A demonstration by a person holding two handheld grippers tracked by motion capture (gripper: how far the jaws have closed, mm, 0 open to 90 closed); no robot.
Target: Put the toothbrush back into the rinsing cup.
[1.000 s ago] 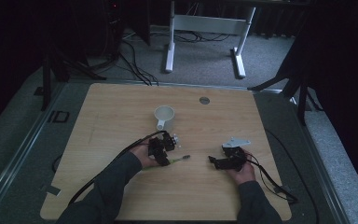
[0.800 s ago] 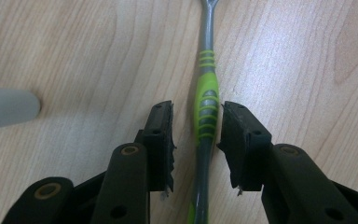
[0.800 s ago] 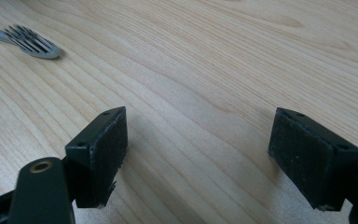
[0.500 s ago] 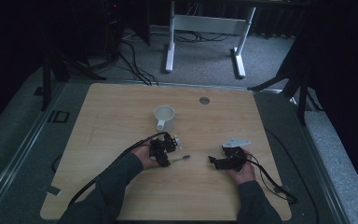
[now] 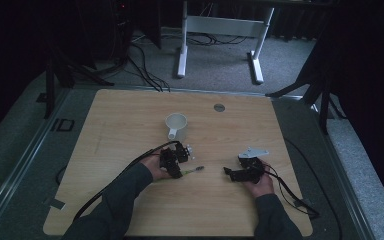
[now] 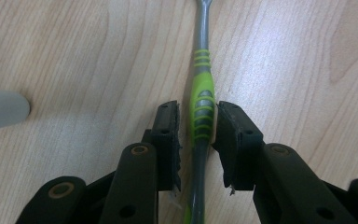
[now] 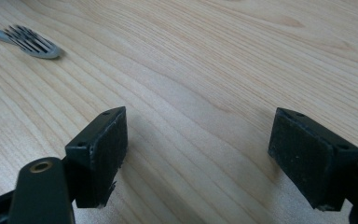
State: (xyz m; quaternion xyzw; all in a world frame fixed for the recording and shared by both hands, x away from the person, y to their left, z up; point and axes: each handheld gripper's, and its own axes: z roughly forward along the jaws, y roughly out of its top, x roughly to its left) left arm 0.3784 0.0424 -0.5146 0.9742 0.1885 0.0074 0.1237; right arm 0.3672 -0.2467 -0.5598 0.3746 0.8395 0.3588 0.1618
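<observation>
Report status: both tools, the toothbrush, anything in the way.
Left tool astride the toothbrush handle, small gaps both sides, not clamped. Right tool open wide, nothing in it, over bare table. Toothbrush flat on table. White mug stands apart; nothing blocking.

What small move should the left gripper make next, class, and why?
Probably close the left gripper a little more. Its fingers straddle the toothbrush handle lying flat on the table, with slim gaps either side, so it seems not yet clamped for lifting.
</observation>
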